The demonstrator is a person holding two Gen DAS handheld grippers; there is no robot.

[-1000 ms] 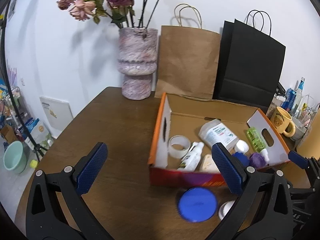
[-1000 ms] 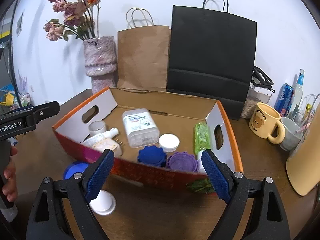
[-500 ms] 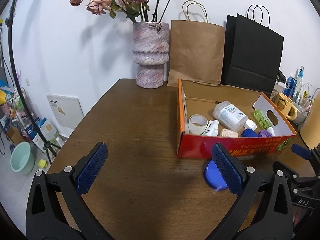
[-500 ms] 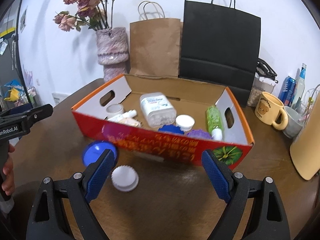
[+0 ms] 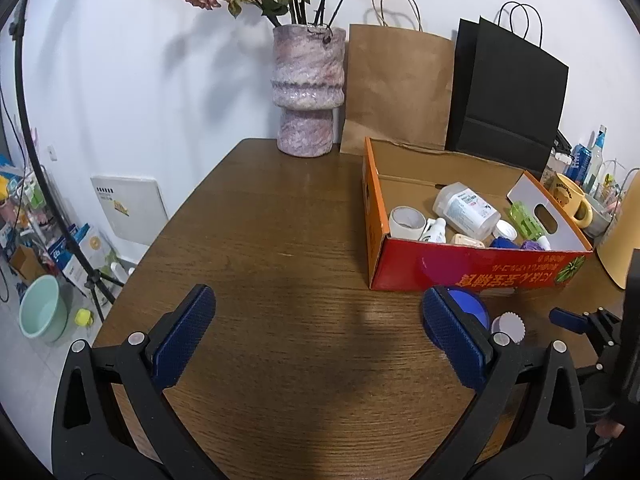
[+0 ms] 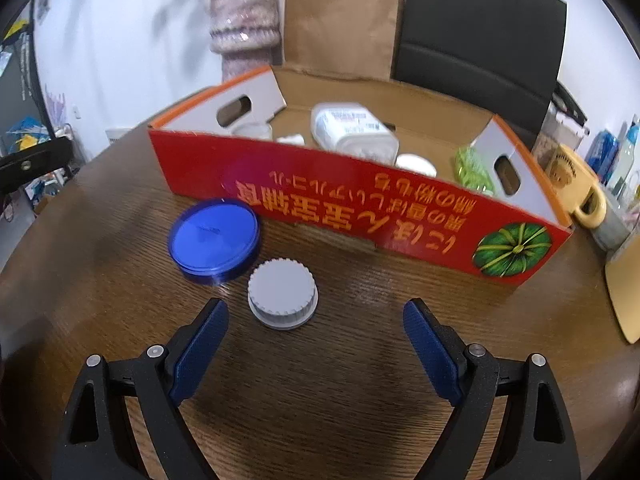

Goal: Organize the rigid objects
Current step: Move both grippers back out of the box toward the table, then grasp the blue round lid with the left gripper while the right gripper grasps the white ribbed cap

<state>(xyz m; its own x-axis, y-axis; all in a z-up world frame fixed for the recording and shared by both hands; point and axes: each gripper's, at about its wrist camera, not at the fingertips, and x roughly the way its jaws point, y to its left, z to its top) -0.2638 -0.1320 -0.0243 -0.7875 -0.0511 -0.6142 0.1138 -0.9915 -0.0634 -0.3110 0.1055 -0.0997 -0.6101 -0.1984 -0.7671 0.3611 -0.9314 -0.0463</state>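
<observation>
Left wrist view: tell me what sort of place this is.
Probably a lived-in home room: a wooden table against a white wall, a vase of dried flowers, paper shopping bags, and floor clutter beside a basin.

Desk bare on the left side, free passage. Red box w/ blue lid & white cap just in front block the right.

Upside-down yellow-orange Japanese lettering on the red front of the cardboard box, beside a printed green pumpkin; too blurred to read. Small print on white bottle label, illegible.
</observation>
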